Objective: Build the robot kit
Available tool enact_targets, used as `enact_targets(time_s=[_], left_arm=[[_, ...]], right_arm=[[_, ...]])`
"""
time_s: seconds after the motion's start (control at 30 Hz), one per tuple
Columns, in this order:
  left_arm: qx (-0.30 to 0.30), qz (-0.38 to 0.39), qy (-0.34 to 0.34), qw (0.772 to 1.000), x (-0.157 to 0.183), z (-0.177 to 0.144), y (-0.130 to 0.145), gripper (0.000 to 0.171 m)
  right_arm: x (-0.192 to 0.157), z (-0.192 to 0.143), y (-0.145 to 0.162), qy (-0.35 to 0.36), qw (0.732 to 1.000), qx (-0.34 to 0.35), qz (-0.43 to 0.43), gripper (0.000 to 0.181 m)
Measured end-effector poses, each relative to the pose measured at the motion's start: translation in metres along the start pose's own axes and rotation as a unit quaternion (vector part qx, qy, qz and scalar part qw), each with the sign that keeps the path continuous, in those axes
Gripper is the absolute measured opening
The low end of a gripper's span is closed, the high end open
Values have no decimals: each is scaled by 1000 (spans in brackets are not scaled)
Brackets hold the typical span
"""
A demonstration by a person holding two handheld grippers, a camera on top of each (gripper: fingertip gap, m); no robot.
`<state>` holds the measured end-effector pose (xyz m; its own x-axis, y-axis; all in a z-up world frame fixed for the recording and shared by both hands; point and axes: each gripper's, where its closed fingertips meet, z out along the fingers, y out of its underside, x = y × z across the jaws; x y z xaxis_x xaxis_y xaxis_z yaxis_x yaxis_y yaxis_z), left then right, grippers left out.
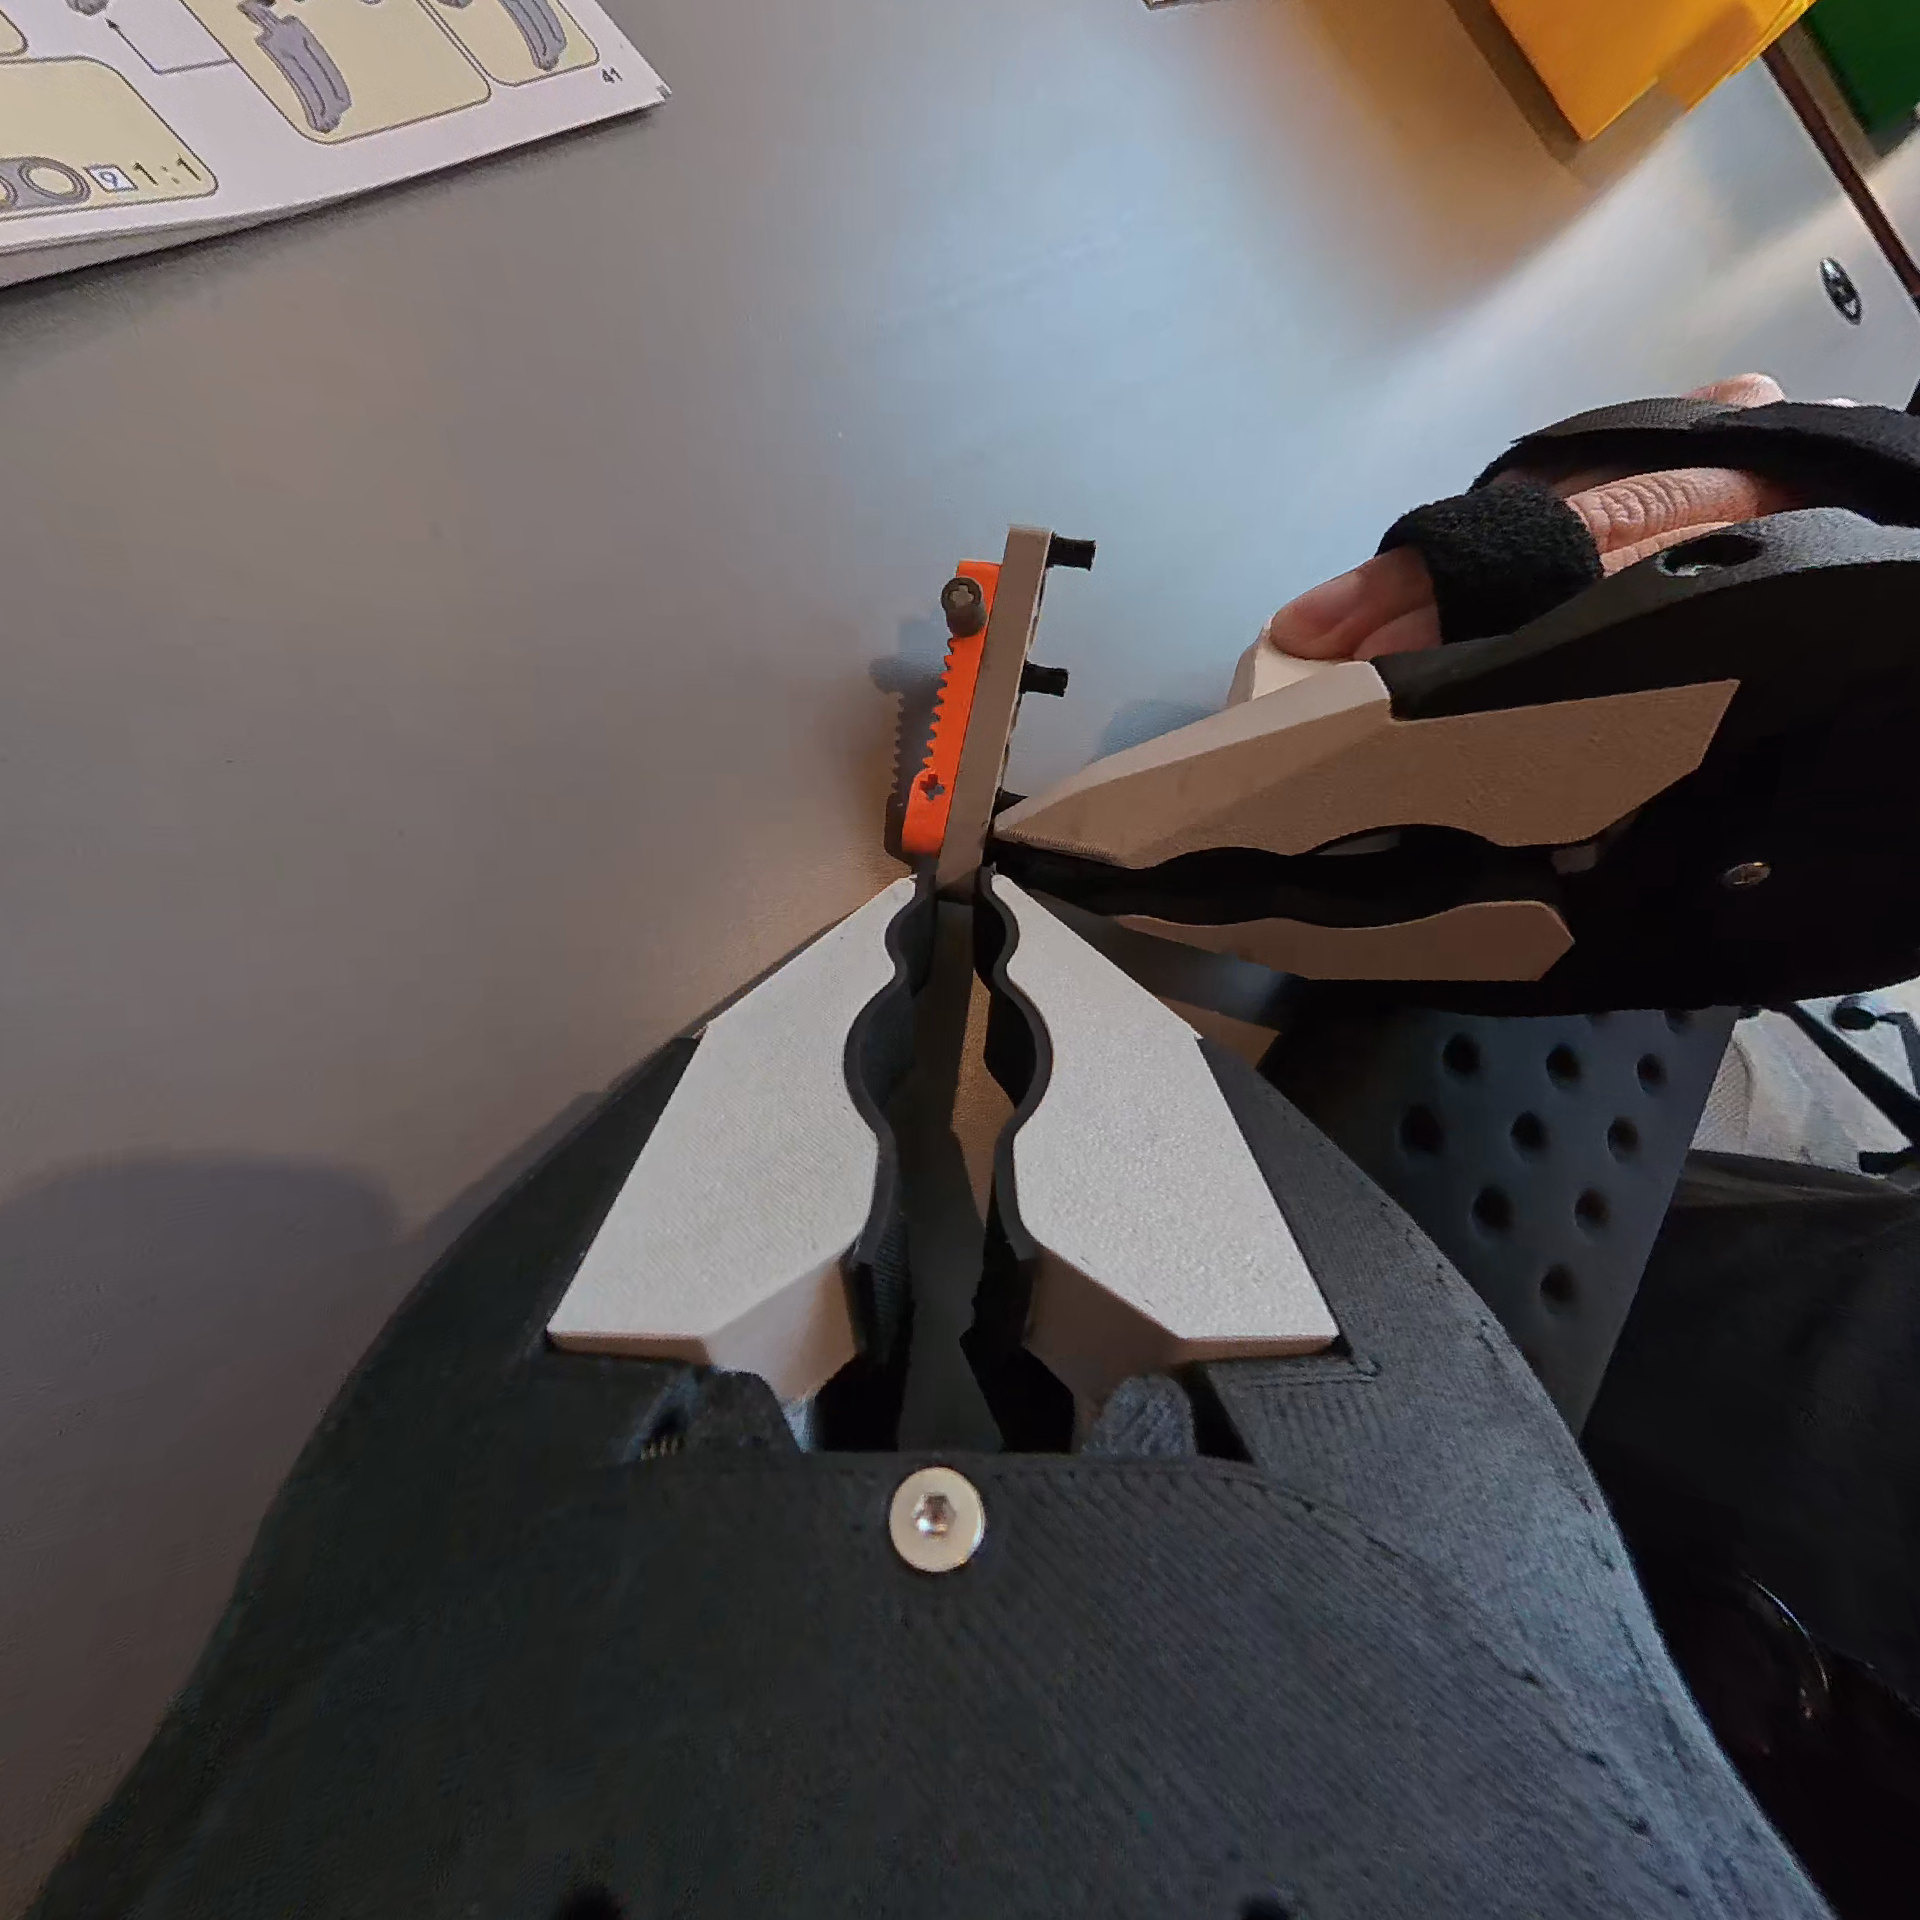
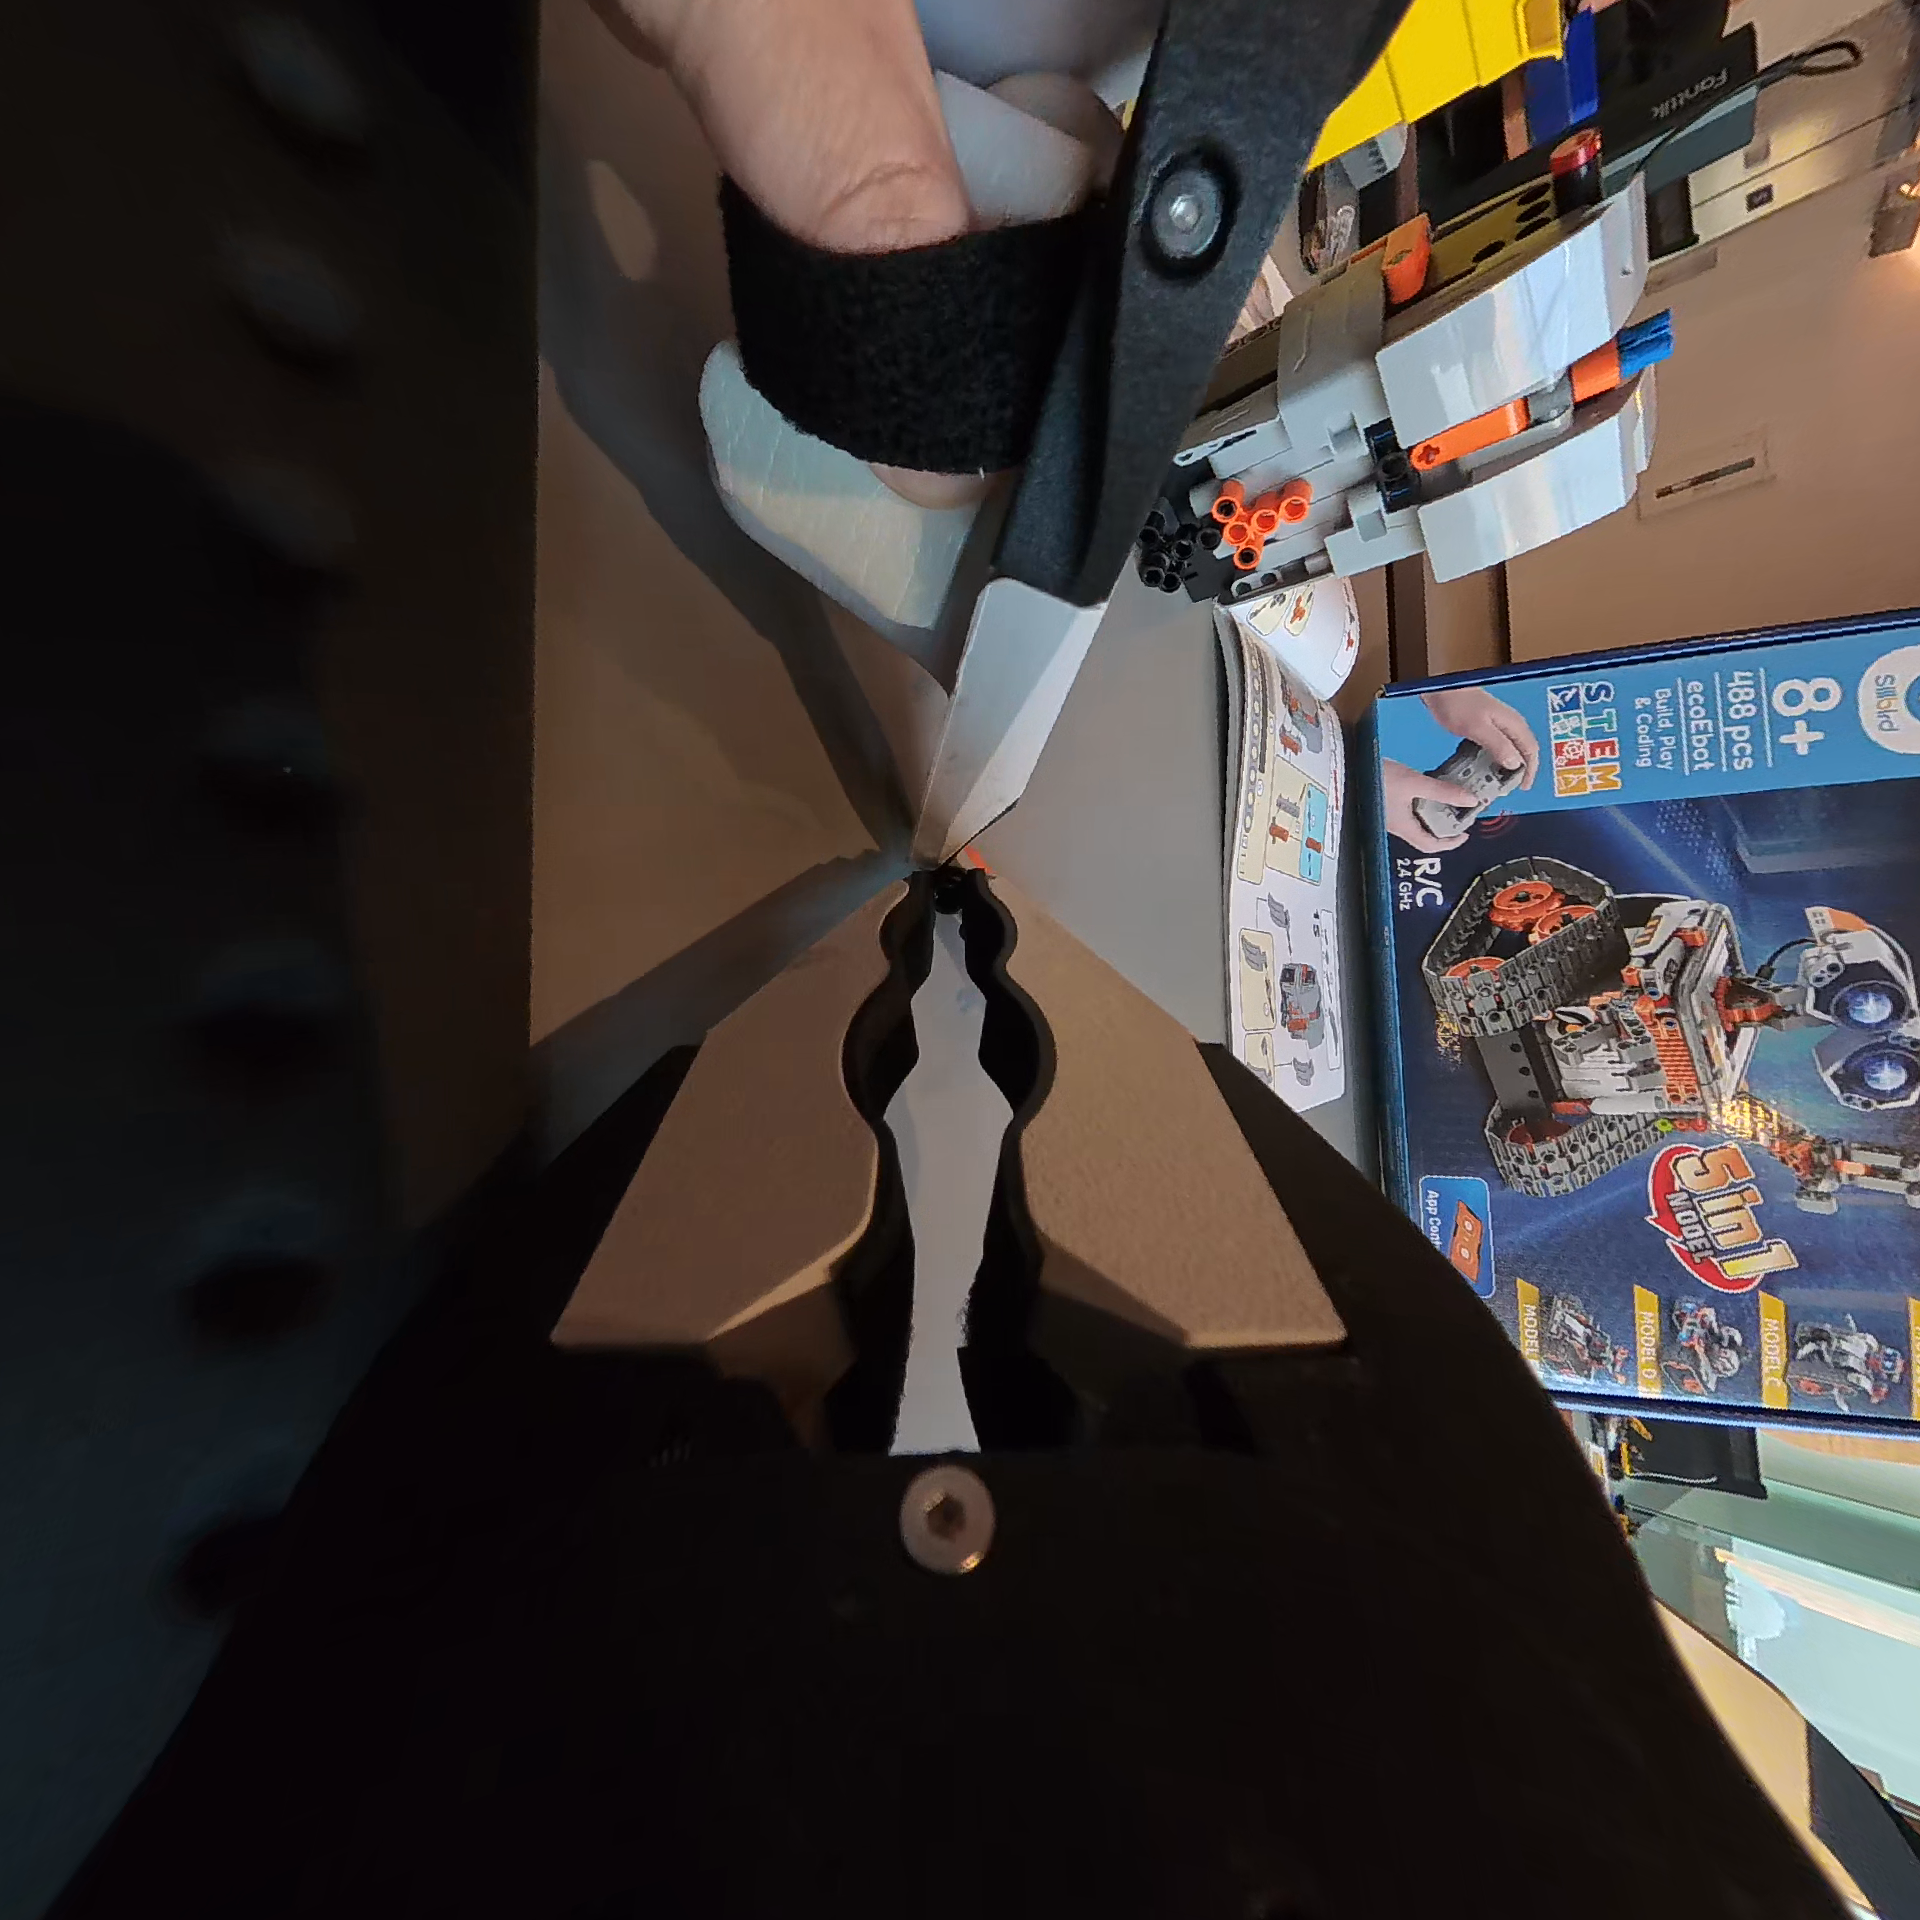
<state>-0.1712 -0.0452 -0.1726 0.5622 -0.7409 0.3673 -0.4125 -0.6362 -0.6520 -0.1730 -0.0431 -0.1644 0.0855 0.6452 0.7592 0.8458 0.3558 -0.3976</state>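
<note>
Grey, smooth tabletop [image 1: 520, 623] is lying under everything, matte and faintly reflecting the window light.

Just above it, the left gripper [image 1: 954, 883] is pinching the lower end of a flat grey plastic beam [image 1: 995, 707], its pale wedge-shaped fingers [image 1: 769, 1122] drawn in narrow with wavy black rubber pads pressing the piece. That beam is standing nearly upright, its long axis running up and away from the fingertips with a slight lean to the right. An orange toothed strip [image 1: 961, 696] is lying along its left face, a dark pin [image 1: 963, 601] near the top, and short black pegs [image 1: 1070, 551] are sticking out on the right.

The right gripper [image 1: 1003, 831] is coming in from the right, tips meeting the beam's base; seen from its own side [image 2: 948, 891], the fingers are drawn nearly together around something small and dark, though I cannot tell what it is. A person's hand [image 1: 1621, 520], strapped in black fabric, is working it.

Farther out, a printed instruction booklet [image 1: 260, 114] is lying at the far left, a half-built grey-and-orange brick model [image 2: 1455, 416] beyond it, and a glossy blue toy box [image 2: 1662, 1018] beside that.
</note>
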Motion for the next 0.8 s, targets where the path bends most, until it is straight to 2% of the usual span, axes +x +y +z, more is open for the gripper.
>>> enact_targets(time_s=[0.63,0.8], left_arm=[[-2,29,-9,1000,4,3,2,6],[-1,45,-19,999,5,2,2,0]], right_arm=[[-5,-8,1,-1,1000,-9,-11,4],[-6,-14,-4,2,1000,6,-12,1]])
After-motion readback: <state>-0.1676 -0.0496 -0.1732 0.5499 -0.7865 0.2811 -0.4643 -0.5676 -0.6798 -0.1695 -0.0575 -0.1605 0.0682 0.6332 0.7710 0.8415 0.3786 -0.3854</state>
